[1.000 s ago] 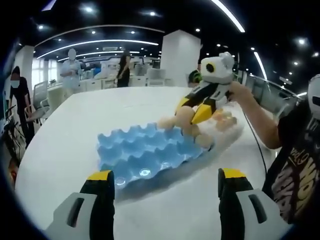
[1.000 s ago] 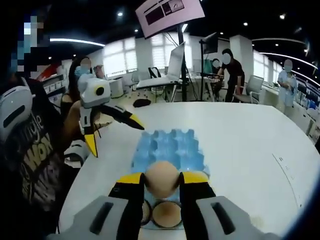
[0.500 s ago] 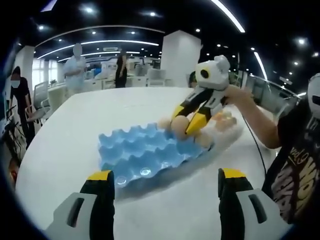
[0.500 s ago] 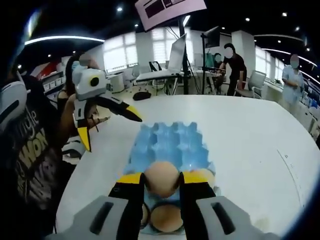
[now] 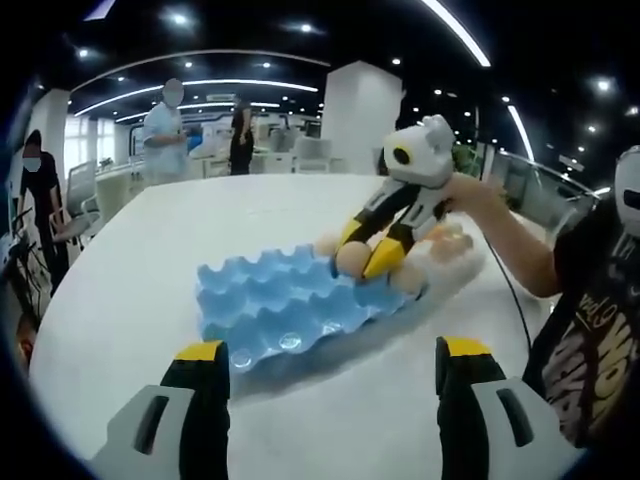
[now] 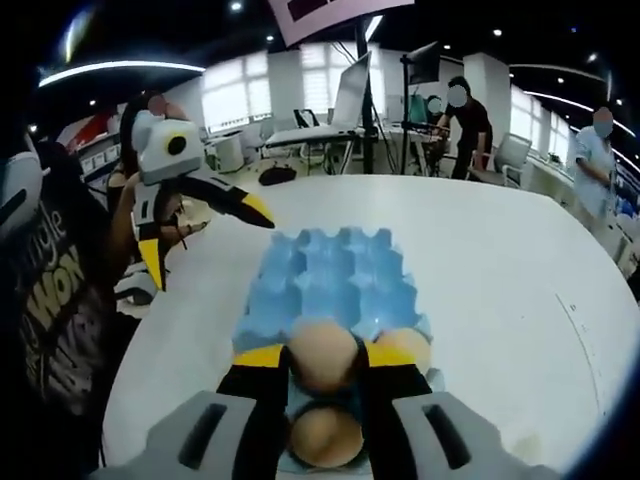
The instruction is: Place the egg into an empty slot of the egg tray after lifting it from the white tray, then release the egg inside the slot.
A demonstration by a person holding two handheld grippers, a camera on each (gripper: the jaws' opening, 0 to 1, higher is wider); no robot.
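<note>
**Egg over the blue tray's near edge**

Office lights are glowing above the white table [image 5: 130,270] where you are working, and people are standing at desks at about 11 o'clock in the left gripper view.

Your right gripper [image 6: 322,360] is clamping the egg [image 6: 322,358] between its yellow-tipped jaws, and you are holding it just over the near edge of the blue egg tray [image 6: 325,275]. In the right gripper view, another egg [image 6: 408,348] is sitting in a slot at 3 o'clock from the held one, and one more egg [image 6: 322,438] is lying below it at 6 o'clock. Most slots farther along the tray are showing bare blue.

In the left gripper view, the same gripper [image 5: 362,262] is reaching in from 1 o'clock, tilted down at the tray's far end, with the white tray [image 5: 455,255] of eggs lying just behind it.

Your left gripper [image 5: 330,365] is hanging with its jaws wide apart, gripping nothing, well short of the egg tray [image 5: 270,310].
</note>
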